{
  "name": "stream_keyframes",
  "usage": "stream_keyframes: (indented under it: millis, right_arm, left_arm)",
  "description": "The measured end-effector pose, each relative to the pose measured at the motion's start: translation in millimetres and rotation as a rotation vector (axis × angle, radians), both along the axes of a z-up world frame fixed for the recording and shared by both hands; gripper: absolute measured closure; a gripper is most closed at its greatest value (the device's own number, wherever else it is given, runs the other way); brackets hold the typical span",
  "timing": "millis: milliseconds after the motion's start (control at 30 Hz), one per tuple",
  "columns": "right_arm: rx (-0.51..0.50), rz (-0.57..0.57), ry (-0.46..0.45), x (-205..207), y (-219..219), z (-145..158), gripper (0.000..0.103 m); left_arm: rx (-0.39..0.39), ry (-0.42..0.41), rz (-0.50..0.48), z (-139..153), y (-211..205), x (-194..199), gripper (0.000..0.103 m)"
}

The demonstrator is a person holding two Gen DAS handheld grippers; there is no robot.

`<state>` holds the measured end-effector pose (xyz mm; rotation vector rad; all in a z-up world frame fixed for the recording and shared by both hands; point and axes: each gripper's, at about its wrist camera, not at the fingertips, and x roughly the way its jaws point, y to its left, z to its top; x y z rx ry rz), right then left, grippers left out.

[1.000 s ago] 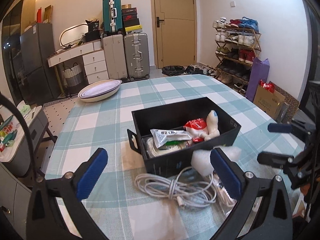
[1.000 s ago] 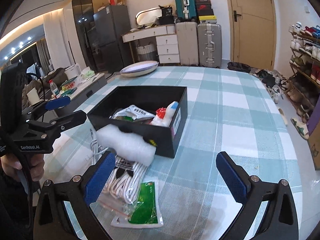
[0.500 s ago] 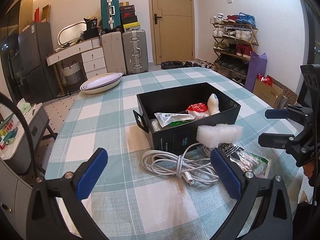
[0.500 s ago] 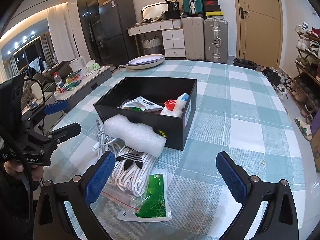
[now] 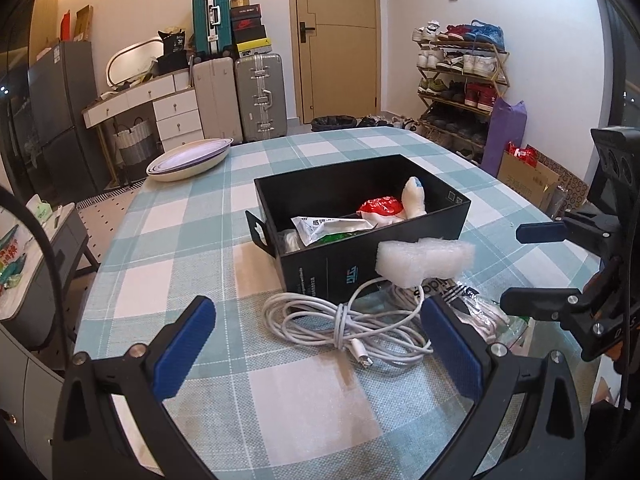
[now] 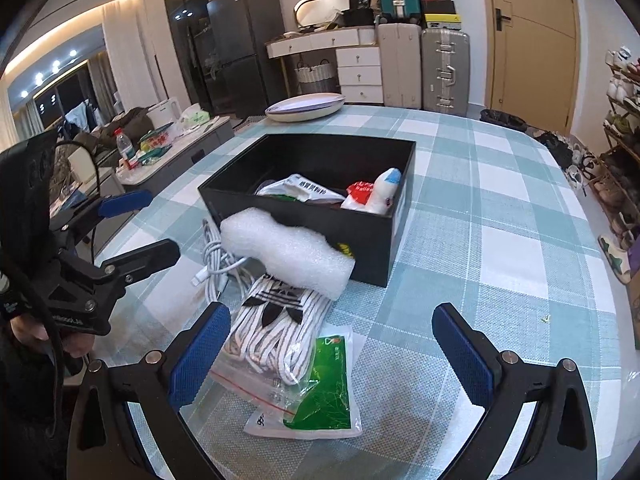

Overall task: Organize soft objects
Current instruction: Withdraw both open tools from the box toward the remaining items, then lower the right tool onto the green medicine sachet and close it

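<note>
A black box (image 5: 362, 236) is sitting near the middle of the checked bench (image 5: 172, 236), and it is holding a white printed packet (image 5: 328, 226) lying over something green, a red-and-white pouch (image 5: 380, 206) and a white soft piece with a blue tip (image 5: 414, 196), all crowded toward its 6 o'clock end in the left wrist view. A white foam block (image 6: 286, 250) is leaning against the box's outer wall, resting on striped white socks (image 6: 276, 324) with a black trefoil logo; these are lying partly on a clear bag with a green packet (image 6: 324, 392). At 9 o'clock of the socks in the right wrist view, a coiled white cable (image 5: 348, 324) is lying on the cloth. The left gripper (image 5: 316, 350) is hovering spread wide over the cable, grasping nothing; the right gripper (image 6: 328, 354) is likewise gaping, empty, over the bag. A stack of shallow bowls (image 5: 188, 158) is sitting well apart at 11 o'clock of the box in the left wrist view.
</note>
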<state>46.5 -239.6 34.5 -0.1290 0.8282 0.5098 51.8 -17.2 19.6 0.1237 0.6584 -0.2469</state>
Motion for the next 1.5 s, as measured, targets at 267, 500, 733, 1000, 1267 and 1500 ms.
stream_keyframes:
  millis: [267,500,733,1000,1267,1500]
  right_arm:
    - [-0.079,0.053,0.044,-4,5,-12,0.001]
    - [-0.097,0.026,0.028,-7,-15,-6,0.001]
    - [-0.157,-0.071,0.082,10,-32,-20,0.001]
    - [-0.171,0.023,0.122,3,-13,-34,0.001]
    - [-0.144,0.084,0.153,-3,2,-40,0.001]
    - [-0.156,0.109,0.167,-7,3,-41,0.001]
  left_arm:
    - [0.023,0.015,-0.011,-10,-3,0,0.000]
    - [0.025,0.008,-0.020,-8,-4,-2,0.000]
    - [0.028,0.003,-0.015,-7,-2,-1,0.000]
    - [0.033,0.005,-0.015,-9,-3,-1,0.000]
    - [0.029,0.006,-0.015,-10,-2,-1,0.000]
    - [0.030,0.007,-0.018,-10,-2,0,0.000]
